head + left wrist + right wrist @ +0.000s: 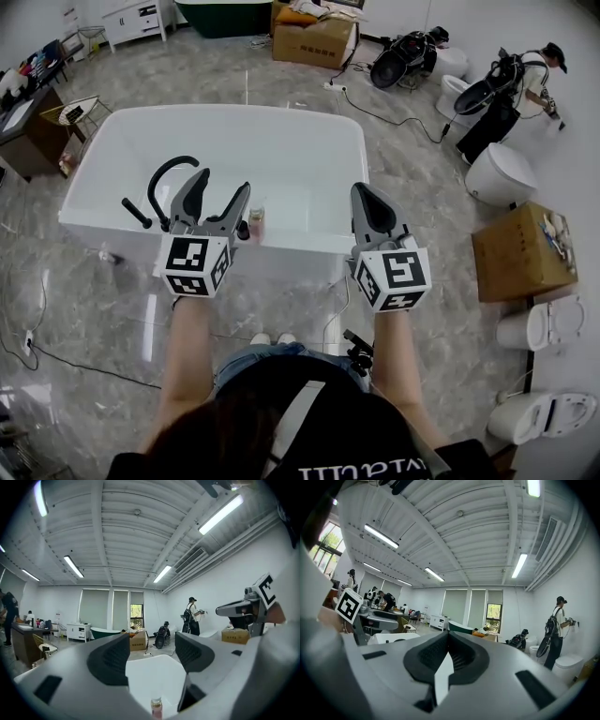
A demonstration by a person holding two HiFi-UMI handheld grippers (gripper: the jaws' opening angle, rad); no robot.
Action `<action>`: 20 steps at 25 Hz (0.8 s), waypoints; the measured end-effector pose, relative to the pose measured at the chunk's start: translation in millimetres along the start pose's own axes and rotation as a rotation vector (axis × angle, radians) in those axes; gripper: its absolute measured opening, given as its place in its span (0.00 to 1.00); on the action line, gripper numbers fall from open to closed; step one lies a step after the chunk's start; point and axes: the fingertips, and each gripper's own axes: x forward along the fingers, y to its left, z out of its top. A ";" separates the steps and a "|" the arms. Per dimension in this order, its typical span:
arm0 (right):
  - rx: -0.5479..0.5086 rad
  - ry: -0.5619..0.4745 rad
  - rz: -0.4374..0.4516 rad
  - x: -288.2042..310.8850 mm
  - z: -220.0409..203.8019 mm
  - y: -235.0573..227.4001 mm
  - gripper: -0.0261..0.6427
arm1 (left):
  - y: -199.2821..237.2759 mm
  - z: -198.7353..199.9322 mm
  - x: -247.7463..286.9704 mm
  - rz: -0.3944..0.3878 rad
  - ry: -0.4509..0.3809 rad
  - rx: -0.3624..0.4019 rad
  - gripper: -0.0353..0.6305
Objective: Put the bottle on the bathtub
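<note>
A small clear bottle (256, 223) with pinkish contents stands upright on the near rim of the white bathtub (281, 141). Nothing holds it. My left gripper (222, 194) hovers over that rim just left of the bottle, its jaws open and empty. In the left gripper view the bottle's top (156, 707) shows low between the open jaws of the left gripper (152, 654), with the bathtub (154, 672) beyond. My right gripper (372, 204) is over the rim's right end, shut with nothing in it. In its own view the right gripper (447, 656) has its pads pressed together.
A black curved faucet (161, 185) rises from the tub's near left corner. Cardboard boxes stand at the right (520, 253) and at the back (314, 39). Toilets (502, 173) and a person (525, 84) are at the far right. Cables run across the marble floor.
</note>
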 end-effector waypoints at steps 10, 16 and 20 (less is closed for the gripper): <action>-0.021 -0.066 -0.026 2.0 20.6 1.6 0.06 | 5.1 25.3 -4.6 0.027 -0.075 0.067 0.07; -0.036 -0.070 -0.029 6.4 22.4 0.9 0.06 | 14.3 38.0 -1.3 0.033 -0.093 0.062 0.07; -0.040 -0.071 -0.025 6.6 24.9 1.0 0.06 | 15.4 39.7 1.3 0.022 -0.088 0.060 0.07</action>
